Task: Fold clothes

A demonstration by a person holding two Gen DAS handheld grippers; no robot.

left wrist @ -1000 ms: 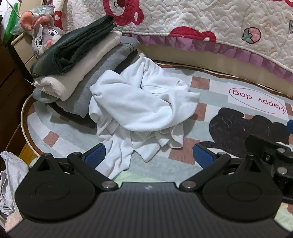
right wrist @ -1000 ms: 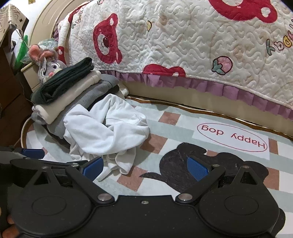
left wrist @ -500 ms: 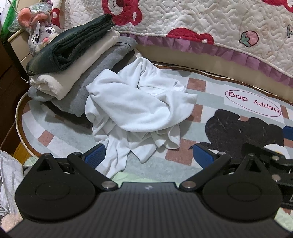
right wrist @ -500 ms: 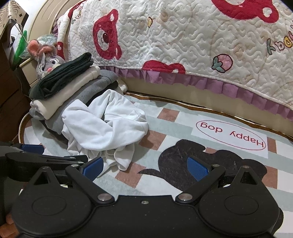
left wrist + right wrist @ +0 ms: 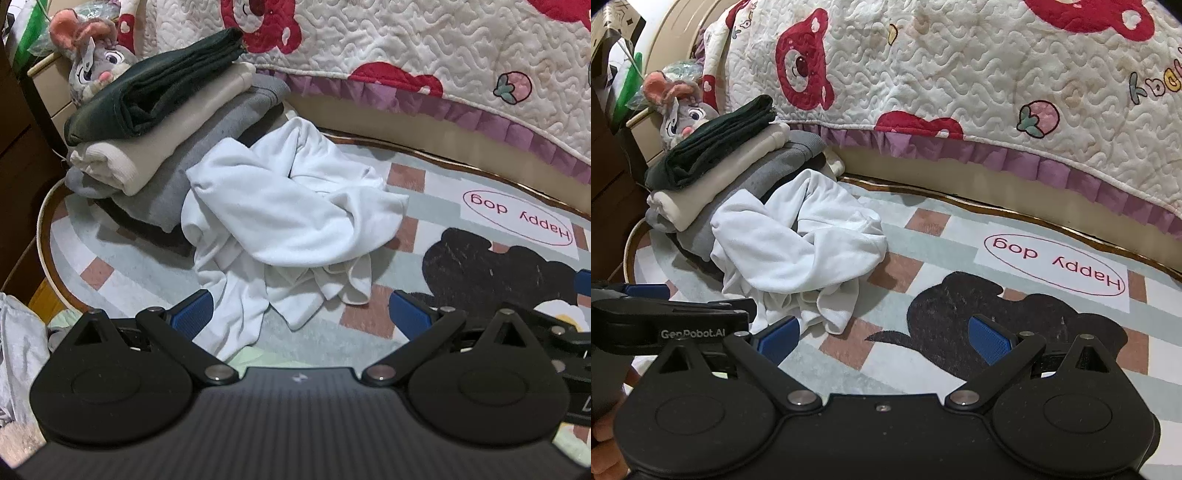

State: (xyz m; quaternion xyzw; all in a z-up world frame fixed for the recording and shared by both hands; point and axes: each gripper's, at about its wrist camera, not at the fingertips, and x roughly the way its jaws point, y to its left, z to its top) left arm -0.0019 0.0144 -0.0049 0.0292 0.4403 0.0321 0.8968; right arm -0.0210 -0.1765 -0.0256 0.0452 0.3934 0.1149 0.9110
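Note:
A crumpled white garment (image 5: pixel 291 225) (image 5: pixel 798 247) lies in a heap on the patterned rug, leaning against a stack of folded clothes (image 5: pixel 162 122) (image 5: pixel 720 162): dark green on top, cream below, grey at the bottom. My left gripper (image 5: pixel 299 314) is open just short of the heap's near hem, nothing between its blue pads. My right gripper (image 5: pixel 882 336) is open over the rug's black dog figure, to the right of the garment. The left gripper's body (image 5: pixel 672 321) shows at the left edge of the right wrist view.
The rug (image 5: pixel 960 236) carries a "Happy dog" label (image 5: pixel 1056 269). A bed with a quilted bear-print cover (image 5: pixel 960 74) bounds the far side. A plush rabbit (image 5: pixel 92 62) sits behind the stack. A grey-white cloth (image 5: pixel 18 347) lies at the left edge, beside dark wood furniture (image 5: pixel 18 155).
Both grippers have moved a little closer to the white garment, which looks larger in both views. Neither has closed; the clothes lie as before.

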